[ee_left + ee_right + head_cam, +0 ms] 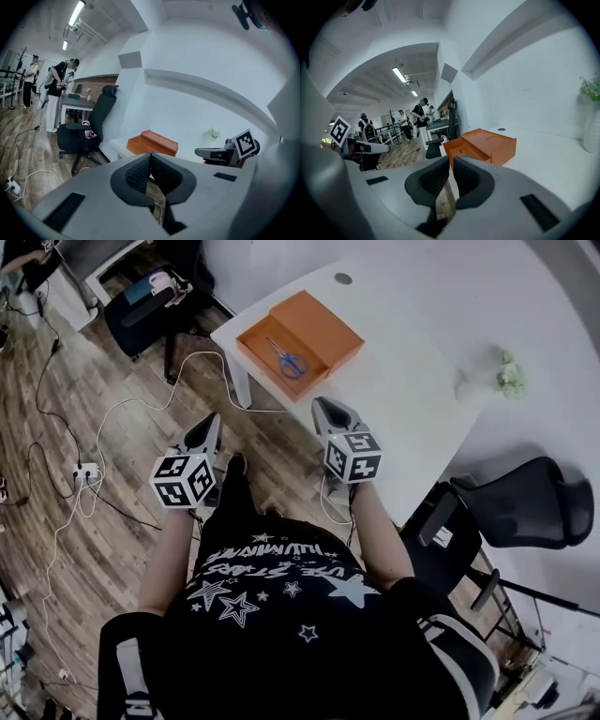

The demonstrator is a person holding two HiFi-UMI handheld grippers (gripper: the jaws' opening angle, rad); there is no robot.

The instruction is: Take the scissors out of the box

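The scissors are seen lying flat in the open tray of the orange box, which sits at the near corner of the white table. In the head view their long axis runs from 11 o'clock to 5 o'clock. The blades point away toward 11, and the blue handles are turned toward the person at 5.

From the right gripper the scissors are found at about 11 o'clock, just past the near wall of the box. From the left gripper they lie at about 2 o'clock and farther off, with bare floor below that gripper. The right gripper is therefore judged the nearer and better placed.

Both pairs of jaws are shown closed and empty. The left pads meet at their tips, and only a thin slit is left between the right ones. Neither gripper is touching the box.

A reach up and over the near wall is likely called for, with the jaws first opened and then set across the 11-to-5 line near the handles.
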